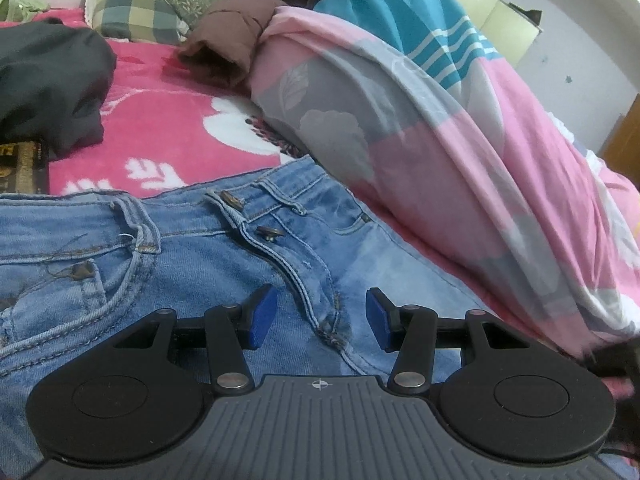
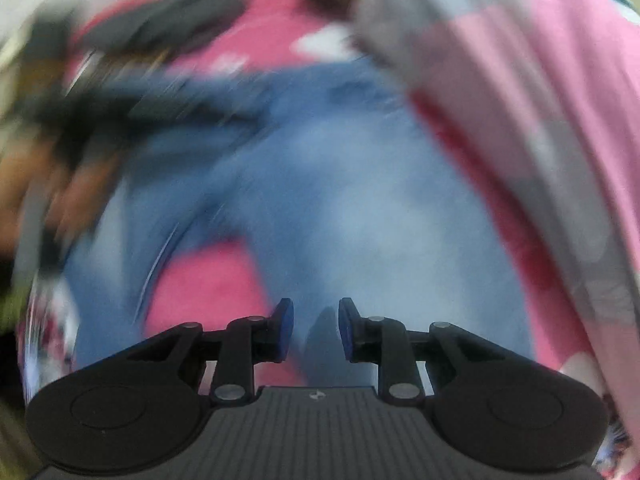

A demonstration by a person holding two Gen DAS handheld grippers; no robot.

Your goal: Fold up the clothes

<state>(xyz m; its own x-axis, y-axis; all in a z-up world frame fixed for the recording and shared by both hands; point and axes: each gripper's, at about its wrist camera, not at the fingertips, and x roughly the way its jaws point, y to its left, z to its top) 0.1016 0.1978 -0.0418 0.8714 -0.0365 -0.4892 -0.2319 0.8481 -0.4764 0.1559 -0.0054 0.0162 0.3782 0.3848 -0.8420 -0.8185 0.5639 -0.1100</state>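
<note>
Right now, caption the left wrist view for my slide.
Open left tongs hover over the jeans' fly on a pink bedspread.

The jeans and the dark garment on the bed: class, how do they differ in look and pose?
The jeans are light blue denim with seams, buttons and pockets showing; the dark garment is plain and almost black. The jeans lie spread fairly flat, front up, close to the camera; the dark garment sits bunched in a heap farther back. Both rest on the pink blanket.
</note>
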